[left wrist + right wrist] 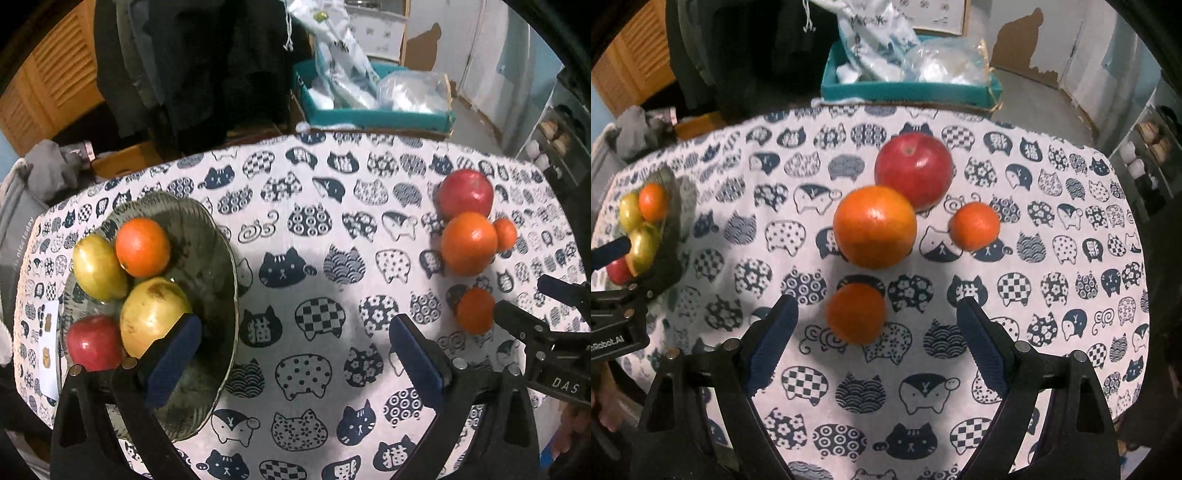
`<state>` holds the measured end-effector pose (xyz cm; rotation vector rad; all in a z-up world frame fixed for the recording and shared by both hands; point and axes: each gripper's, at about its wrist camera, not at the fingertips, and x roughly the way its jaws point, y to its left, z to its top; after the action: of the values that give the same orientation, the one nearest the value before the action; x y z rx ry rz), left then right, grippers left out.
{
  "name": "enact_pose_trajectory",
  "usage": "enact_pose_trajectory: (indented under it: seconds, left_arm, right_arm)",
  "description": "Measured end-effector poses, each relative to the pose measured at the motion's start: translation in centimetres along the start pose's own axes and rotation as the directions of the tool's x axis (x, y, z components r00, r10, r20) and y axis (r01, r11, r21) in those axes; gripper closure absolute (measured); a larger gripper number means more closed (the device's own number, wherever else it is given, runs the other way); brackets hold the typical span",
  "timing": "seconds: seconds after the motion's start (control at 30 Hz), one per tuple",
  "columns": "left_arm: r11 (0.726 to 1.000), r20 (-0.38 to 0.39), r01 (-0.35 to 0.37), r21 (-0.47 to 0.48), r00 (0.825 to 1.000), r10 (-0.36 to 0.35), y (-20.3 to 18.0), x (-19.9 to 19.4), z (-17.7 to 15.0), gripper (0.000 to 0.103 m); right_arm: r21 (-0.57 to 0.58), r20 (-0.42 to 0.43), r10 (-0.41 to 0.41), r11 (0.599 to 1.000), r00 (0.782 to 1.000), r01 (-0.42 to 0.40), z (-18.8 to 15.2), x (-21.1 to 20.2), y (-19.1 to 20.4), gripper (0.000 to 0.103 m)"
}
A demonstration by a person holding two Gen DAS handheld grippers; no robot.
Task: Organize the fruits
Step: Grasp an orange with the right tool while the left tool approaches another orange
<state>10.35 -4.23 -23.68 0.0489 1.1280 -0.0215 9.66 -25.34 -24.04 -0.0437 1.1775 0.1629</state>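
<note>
Just before the big orange point(874, 226), the right hand-held gripper point(877, 326) is hanging wide open, empty, nearing the small orange point(856, 313); closing comes next, probably.

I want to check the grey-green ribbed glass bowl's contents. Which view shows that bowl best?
The left wrist view: the grey-green ribbed glass bowl is close, showing an orange, two yellow-green fruits and a red apple inside. The right wrist view shows it small at the left edge, partly behind the left hand-held gripper.
</note>
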Motion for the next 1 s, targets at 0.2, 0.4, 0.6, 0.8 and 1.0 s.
enact_pose_trajectory:
  seconds: [0.2, 0.4, 0.6, 0.8, 1.0]
  left_arm:
    - [1.000, -0.025, -0.013, 0.012, 1.000, 0.014, -0.2, 1.1, -0.6, 0.001]
    - [1.000, -0.029, -0.022, 0.011, 0.999, 0.022, 0.1, 1.2, -0.7, 0.001]
    - [1.000, -0.031, -0.017, 0.010, 0.999, 0.018, 0.2, 1.3, -0.6, 0.000]
    - [1.000, -0.022, 0.001, 0.015, 1.000, -0.001, -0.7, 0.9, 0.0, 0.000]
    - [0.999, -0.016, 0.040, 0.027, 0.999, -0.040, -2.3, 0.7, 0.9, 0.001]
  right_arm:
    - [0.006, -0.036, 0.014, 1.000, 0.999, -0.014, -0.3, 2.1, -0.1, 0.016]
    - [-0.001, -0.075, 0.036, 0.999, 0.997, -0.036, -0.7, 4.1, 0.3, 0.023]
    - [-0.002, -0.115, 0.058, 0.998, 0.992, -0.059, -1.2, 5.6, 0.5, 0.046]
    - [-0.013, -0.101, 0.071, 0.997, 0.992, -0.072, -1.3, 5.1, 0.6, 0.058]
    - [0.051, -0.065, 0.060, 0.997, 0.996, -0.057, -1.0, 3.6, -2.5, 0.058]
